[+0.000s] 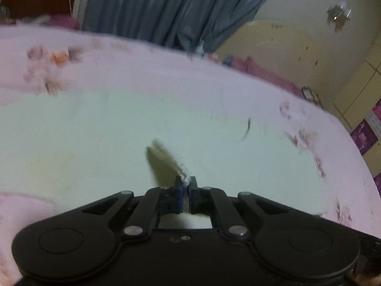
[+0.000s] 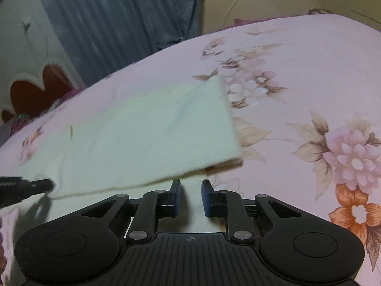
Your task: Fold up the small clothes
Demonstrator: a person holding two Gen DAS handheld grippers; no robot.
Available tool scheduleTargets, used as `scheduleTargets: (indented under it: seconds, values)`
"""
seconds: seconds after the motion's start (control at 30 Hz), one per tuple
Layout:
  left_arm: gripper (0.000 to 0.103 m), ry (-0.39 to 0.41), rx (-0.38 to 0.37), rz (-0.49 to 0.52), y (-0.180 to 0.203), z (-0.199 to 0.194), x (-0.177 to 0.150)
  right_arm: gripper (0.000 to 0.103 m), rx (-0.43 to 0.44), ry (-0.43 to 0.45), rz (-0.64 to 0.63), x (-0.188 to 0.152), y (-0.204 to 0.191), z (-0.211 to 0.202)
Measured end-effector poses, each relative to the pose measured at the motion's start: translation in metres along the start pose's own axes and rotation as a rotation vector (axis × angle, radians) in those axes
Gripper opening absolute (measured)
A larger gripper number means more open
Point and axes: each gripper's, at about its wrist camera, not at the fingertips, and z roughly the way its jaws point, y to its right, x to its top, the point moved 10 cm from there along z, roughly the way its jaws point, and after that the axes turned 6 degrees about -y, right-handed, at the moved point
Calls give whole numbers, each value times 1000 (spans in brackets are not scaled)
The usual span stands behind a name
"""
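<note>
Left claw (image 1: 186,183): I see the jaws pressed together on a small tuft of the cloth (image 1: 142,124), pinching its near edge. The left view is motion-blurred, so I cannot tell how much fabric sits in the pinch. Seen from the right wrist, this claw enters from the far left (image 2: 51,184) and touches the cloth's lifted near-left corner.

Cloth: pale cream-green, roughly rectangular, lying on the bed (image 2: 309,66), which has a pink floral cover. In the right view its long axis runs from the pinched left corner toward the free right corner (image 2: 238,157). The near edge is raised off the bed; a shadow shows under the right corner. The far part rests flat.

Right claw (image 2: 190,183): jaws spread, nothing between them. The raised near edge of the cloth lies just ahead of the tips and a little left; the free right corner is ahead and to the right. My judgement: the right claw is the nearer one to that free corner, and the coming move turns on bringing it under that edge and closing on it, so both near corners can be carried over to the far edge.

Surroundings: grey-blue curtain (image 1: 147,7) behind the bed, yellow headboard (image 1: 273,47) to the right. Nothing stands on the cloth or between the right claw and the edge. Risk: a thin left pinch may slip.
</note>
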Motion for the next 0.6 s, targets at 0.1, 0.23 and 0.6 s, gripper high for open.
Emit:
scheduleTargets:
  seconds: [0.1, 0.23, 0.6]
  values:
    - [4, 41, 26, 9, -14, -18, 9, 20, 6, -18, 3, 4, 4, 6]
    - [3, 23, 70, 2, -41, -22, 6, 20, 5, -19, -7, 2, 6, 6]
    - [3, 5, 114, -22, -70, -19, 3, 20, -13, -21, -37, 0, 2, 6]
